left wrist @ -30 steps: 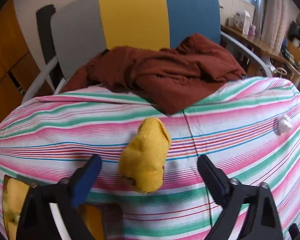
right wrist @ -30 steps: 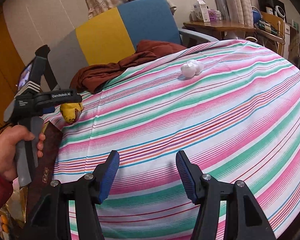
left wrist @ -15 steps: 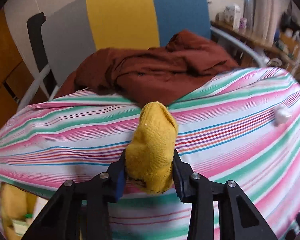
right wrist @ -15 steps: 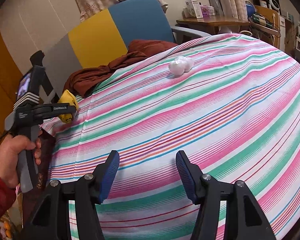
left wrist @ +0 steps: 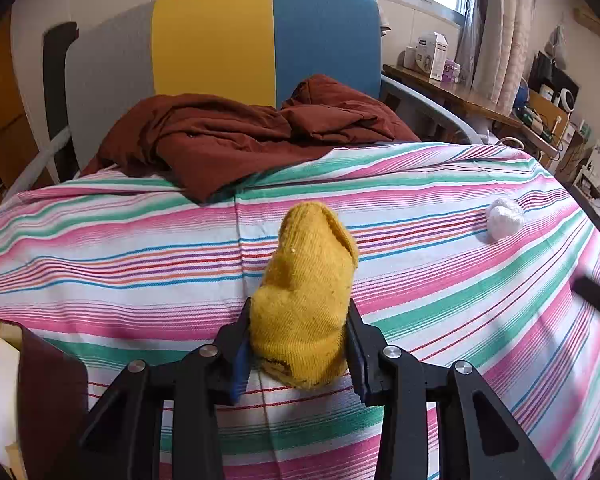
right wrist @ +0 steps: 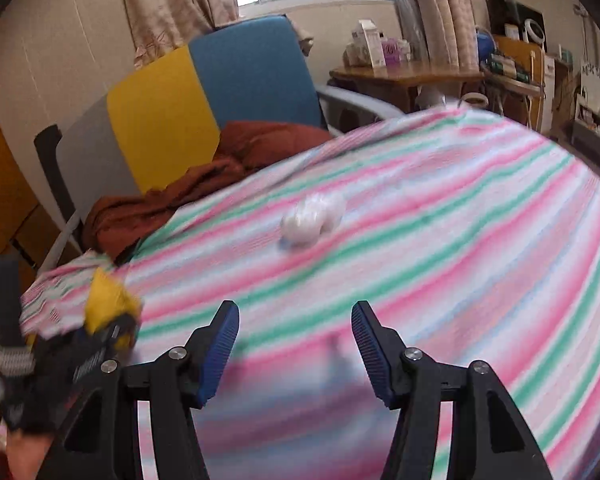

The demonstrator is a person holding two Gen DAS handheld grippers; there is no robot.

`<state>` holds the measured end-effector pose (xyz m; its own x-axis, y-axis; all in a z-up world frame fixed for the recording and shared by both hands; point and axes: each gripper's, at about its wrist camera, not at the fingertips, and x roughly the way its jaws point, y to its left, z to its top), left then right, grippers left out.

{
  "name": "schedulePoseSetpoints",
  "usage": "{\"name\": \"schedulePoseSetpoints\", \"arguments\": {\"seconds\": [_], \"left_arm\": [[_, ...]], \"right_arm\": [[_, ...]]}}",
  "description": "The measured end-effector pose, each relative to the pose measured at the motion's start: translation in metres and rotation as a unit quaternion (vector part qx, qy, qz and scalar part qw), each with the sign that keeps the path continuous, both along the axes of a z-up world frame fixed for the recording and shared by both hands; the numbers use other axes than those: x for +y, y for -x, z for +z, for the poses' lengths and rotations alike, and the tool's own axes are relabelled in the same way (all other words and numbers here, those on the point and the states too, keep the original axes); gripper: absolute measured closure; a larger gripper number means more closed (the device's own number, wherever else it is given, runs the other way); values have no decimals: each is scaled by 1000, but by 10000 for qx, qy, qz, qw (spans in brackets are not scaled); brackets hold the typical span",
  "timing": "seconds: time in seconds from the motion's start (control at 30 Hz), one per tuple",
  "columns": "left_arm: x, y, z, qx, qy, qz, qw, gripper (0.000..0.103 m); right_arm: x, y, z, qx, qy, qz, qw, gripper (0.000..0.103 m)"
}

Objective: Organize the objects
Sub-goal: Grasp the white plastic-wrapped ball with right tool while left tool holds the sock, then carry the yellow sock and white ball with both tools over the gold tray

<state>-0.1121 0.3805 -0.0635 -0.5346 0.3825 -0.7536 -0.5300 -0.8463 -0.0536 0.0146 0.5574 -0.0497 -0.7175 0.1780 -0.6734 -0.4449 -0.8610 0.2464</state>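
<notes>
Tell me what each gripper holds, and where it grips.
The left gripper holds the yellow sock by its near end, fingers pressing either side. The right gripper is open and holds nothing.

The left tool (left wrist: 300,344) has both fingers pressed against the sides of a yellow sock (left wrist: 306,300), which stands up between them near the bed's (left wrist: 100,248) near edge; the bed carries a sheet striped in pink, green and white; a rumpled brown garment (left wrist: 228,140) lies at the bed's far edge, against a grey, yellow and blue headboard (left wrist: 220,40); a white balled sock (left wrist: 504,222) rests towards the right edge, well apart from the yellow one.
</notes>
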Motion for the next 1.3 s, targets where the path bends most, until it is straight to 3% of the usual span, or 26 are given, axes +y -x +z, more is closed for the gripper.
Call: {"name": "schedulePoseSetpoints", "arguments": {"seconds": [0.17, 0.37, 0.5, 0.6, 0.67, 0.7, 1.17, 1.3], "left_arm": [[-4, -3, -3, 54, -87, -17, 9999, 63], [-3, -5, -5, 144, -62, -31, 9999, 62], [-2, -5, -6, 169, -32, -36, 9998, 62], [-1, -6, -7, 195, -8, -44, 9998, 62], [0, -6, -7, 198, -6, -48, 9998, 62], [-1, -6, -7, 201, -13, -48, 9998, 62], [-1, -6, -6, 247, 0, -39, 9997, 62], [-2, -12, 0, 462, -12, -50, 9989, 62]], "right_arm": [[19, 49, 1, -34, -312, -17, 9995, 43], [34, 91, -26, -370, -517, -173, 9978, 44], [45, 102, -35, -406, -255, -256, 9985, 44], [47, 108, -42, -465, -149, -225, 9986, 58], [46, 106, -43, -462, -138, -214, 9986, 65], [46, 104, -42, -418, -122, -200, 9989, 74], [0, 48, -19, -110, -627, -163, 9978, 74], [-23, 26, -9, -102, -632, -77, 9979, 74]]}}
